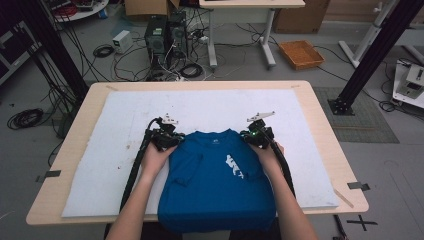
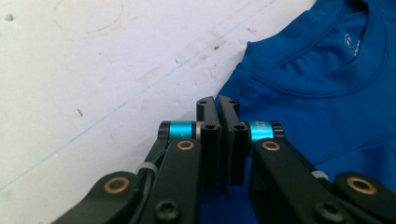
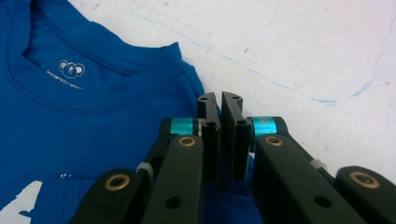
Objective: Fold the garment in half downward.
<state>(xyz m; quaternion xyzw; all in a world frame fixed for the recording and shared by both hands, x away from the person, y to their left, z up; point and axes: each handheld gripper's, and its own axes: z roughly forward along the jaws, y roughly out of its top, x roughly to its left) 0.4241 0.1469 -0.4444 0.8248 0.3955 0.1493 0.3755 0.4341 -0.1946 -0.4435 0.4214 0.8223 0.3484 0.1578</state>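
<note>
A blue T-shirt (image 1: 215,175) lies face up on the white mat (image 1: 115,150), collar away from the person, a white print on its chest and its hem hanging over the table's near edge. My left gripper (image 1: 170,139) sits at the shirt's left shoulder and my right gripper (image 1: 252,134) at its right shoulder. In the left gripper view the jaws of the left gripper (image 2: 217,100) are pressed together over the shoulder edge of the shirt (image 2: 327,93). The right gripper (image 3: 219,97) is likewise shut at the shoulder edge of the shirt (image 3: 70,126), with blue cloth under its jaws.
The mat covers most of a wooden table (image 1: 82,125). On the floor beyond stand computer towers (image 1: 165,35), tangled cables (image 1: 125,60), an orange tray (image 1: 301,54) and black frame posts (image 1: 370,55). Bare mat lies to the left, right and far side of the shirt.
</note>
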